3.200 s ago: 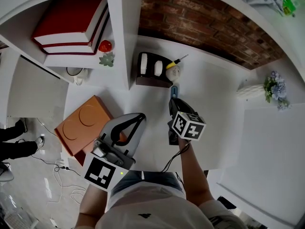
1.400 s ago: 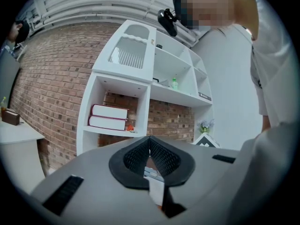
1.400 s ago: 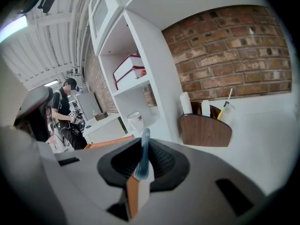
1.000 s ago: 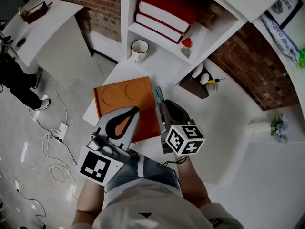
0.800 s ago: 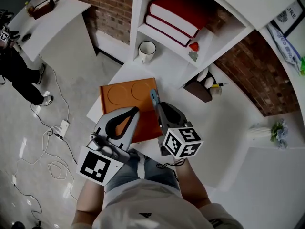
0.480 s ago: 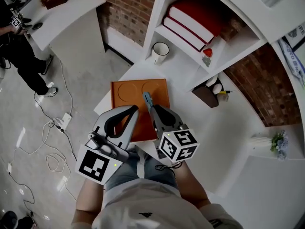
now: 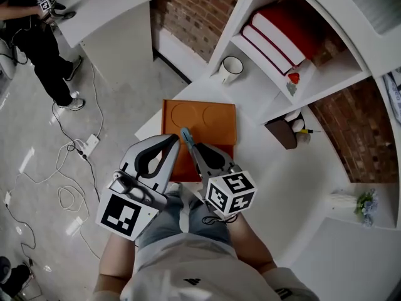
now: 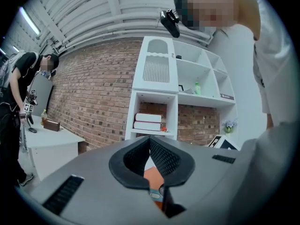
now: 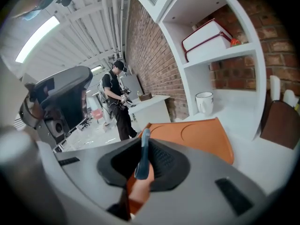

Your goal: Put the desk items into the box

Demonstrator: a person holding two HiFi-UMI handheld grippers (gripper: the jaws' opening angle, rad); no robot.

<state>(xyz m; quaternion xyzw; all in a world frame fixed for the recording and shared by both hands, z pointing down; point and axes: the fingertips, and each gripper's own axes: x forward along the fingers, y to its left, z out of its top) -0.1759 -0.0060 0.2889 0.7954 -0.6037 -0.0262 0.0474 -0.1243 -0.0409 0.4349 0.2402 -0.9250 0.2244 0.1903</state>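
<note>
A slim blue tool [image 9: 142,157] stands clamped between the jaws of the right gripper [image 7: 193,149], its tip poking out past them. Seen from the head view, the tool is above the near part of an orange box [image 7: 210,118], whose flat top shows two pressed circles. I cannot tell whether tool and box touch. The box lies at the left end of a white desk [image 7: 263,168], close to its near corner. The left gripper [image 7: 169,142] is held just beside the right one, over the box's near left corner, its jaws pressed together with nothing between them.

At the desk's far left edge stands a white mug [image 7: 232,69], next to a white shelf unit [image 7: 250,17]. Two red books [image 7: 282,33] lie stacked in a shelf compartment, with a small red ornament [image 7: 293,78] beside them. A brown organiser [image 7: 285,130] sits at the back edge against a brick wall [image 7: 341,124]. Left of the desk, cables [image 7: 69,168] trail over the floor, and a person in dark clothes [image 7: 37,36] stands at a second white table [image 7: 106,5].
</note>
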